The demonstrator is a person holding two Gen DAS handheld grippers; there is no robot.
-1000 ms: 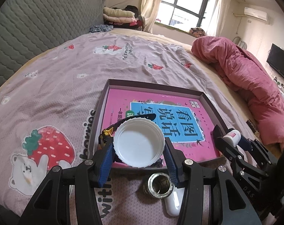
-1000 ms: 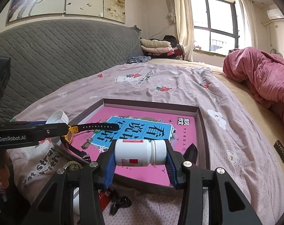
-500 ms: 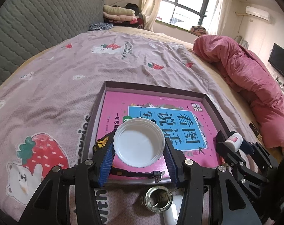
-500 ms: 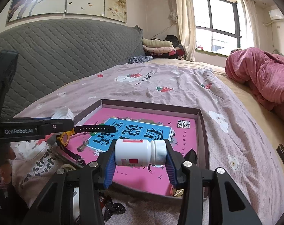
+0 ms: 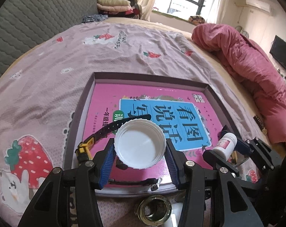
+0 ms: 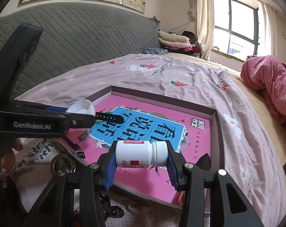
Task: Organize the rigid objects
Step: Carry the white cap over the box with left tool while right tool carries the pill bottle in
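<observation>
Left gripper (image 5: 140,152) clamped on white lid (image 5: 140,143), open side facing camera, held above near left part of shallow tray (image 5: 212,89). Right gripper (image 6: 141,160) clamped end to end on white pill bottle (image 6: 141,154), lying sideways over tray's near edge. Pink book (image 5: 162,102) fills tray, black watch strap (image 5: 112,127) lying on it, all on bed

Bed (image 5: 124,53) bears shallow tray (image 5: 150,74), pink quilt (image 5: 256,71).
</observation>
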